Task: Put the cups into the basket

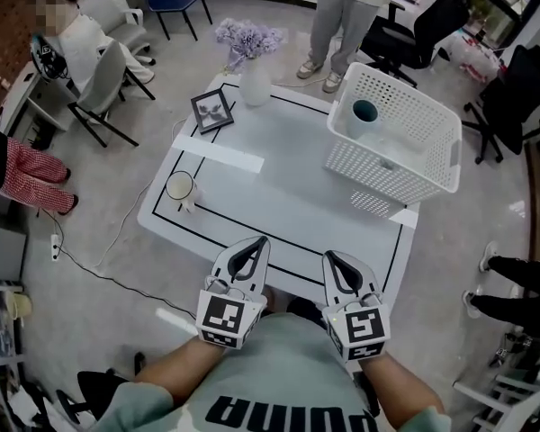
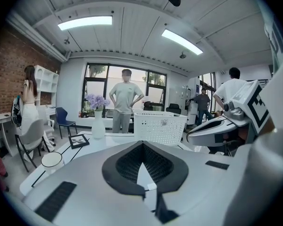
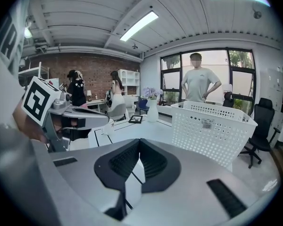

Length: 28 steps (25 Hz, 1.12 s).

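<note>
White cup point(image 1: 180, 186) waiting
Left gripper point(image 1: 256, 242) and right gripper point(image 1: 333, 257) fingers clenched, empty; cup hugs the surface's point(image 1: 279, 205) left edge, sloppy reach could knock it off.

You have one white cup point(image 1: 179, 187) standing upright, mouth up, near the table's point(image 1: 279, 205) left edge, well apart from the basket point(image 1: 391, 176). The basket is white and perforated and sits toward the table's far right. A pale cup with a teal inside point(image 1: 364, 112) stands upright in it by its left wall.
</note>
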Each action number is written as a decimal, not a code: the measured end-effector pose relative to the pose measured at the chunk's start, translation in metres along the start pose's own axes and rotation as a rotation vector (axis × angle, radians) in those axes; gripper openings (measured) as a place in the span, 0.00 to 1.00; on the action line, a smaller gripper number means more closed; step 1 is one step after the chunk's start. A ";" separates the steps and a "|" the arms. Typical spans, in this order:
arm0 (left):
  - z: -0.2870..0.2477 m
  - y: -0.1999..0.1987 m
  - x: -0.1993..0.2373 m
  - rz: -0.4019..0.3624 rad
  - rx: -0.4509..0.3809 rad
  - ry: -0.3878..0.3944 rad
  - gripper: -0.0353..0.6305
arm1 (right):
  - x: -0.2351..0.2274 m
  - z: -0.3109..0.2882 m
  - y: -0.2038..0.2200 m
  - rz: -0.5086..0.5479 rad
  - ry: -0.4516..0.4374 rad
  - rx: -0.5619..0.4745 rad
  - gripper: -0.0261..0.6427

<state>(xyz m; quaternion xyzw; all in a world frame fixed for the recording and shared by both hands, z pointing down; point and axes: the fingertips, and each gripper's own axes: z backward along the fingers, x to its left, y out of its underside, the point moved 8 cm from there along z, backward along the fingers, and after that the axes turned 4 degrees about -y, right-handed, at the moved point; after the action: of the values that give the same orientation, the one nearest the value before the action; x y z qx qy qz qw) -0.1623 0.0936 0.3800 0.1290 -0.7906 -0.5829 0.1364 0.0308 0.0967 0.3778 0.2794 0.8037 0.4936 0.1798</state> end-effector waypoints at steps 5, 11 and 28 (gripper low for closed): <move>-0.003 0.001 -0.005 0.005 -0.002 0.001 0.06 | -0.005 -0.001 0.001 0.003 -0.014 0.002 0.07; -0.012 0.000 -0.007 0.003 0.012 -0.018 0.06 | -0.017 -0.006 0.000 0.008 -0.036 0.007 0.07; -0.028 -0.003 -0.006 0.022 0.041 -0.211 0.06 | -0.045 -0.043 -0.007 0.033 -0.249 0.009 0.07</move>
<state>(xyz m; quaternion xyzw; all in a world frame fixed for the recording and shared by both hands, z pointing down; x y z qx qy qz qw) -0.1466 0.0699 0.3850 0.0610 -0.8138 -0.5752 0.0562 0.0394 0.0364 0.3913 0.3526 0.7727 0.4542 0.2689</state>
